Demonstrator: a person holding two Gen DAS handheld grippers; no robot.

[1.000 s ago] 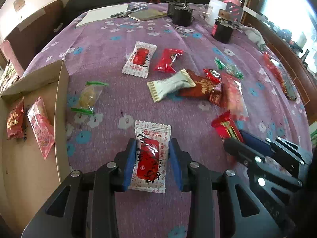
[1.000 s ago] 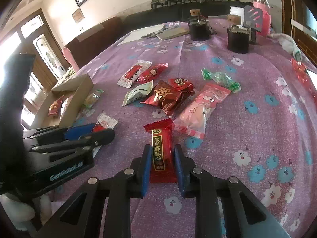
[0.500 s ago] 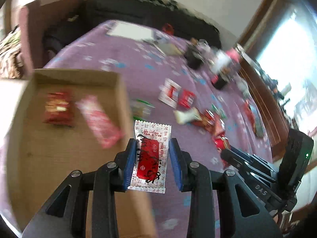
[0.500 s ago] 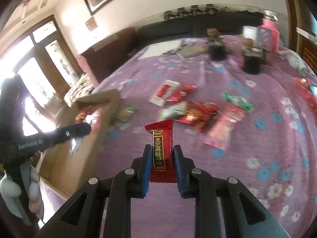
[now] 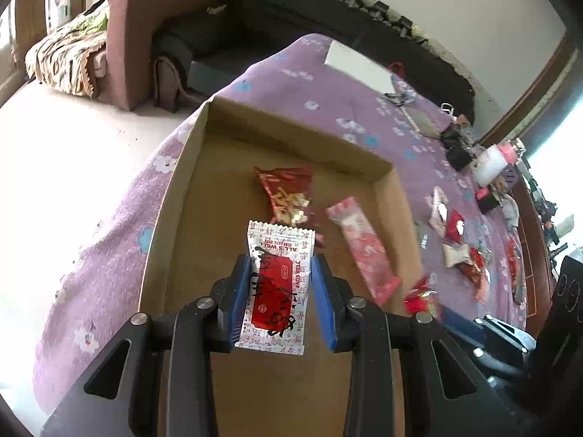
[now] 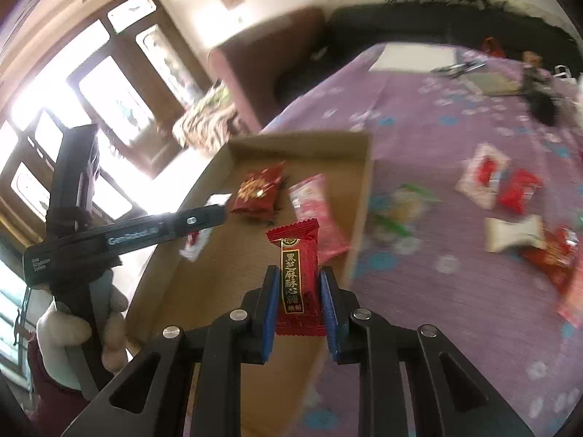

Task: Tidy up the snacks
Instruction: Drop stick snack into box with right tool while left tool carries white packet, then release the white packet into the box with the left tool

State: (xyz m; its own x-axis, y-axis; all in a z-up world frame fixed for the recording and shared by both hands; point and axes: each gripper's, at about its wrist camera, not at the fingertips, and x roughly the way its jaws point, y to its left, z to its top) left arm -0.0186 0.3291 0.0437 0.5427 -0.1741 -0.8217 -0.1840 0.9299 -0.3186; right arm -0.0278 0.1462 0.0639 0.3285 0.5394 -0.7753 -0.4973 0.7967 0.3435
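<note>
While over the cardboard box (image 5: pixel 175 196) | left fingers (image 5: pixel 241 302) grip crinkly white-red sachet (image 5: pixel 277 284) | right fingers (image 6: pixel 267 313) grip glossy red candy bar (image 6: pixel 297 276)

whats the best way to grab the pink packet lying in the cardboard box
Grip the pink packet across its narrow width near the middle, coming straight down from above. It lies flat on the floor of the cardboard box as a long thin strip, so the fingers can straddle its long edges. Its right side is close to the box wall, so line up along its length to leave finger room.
</note>
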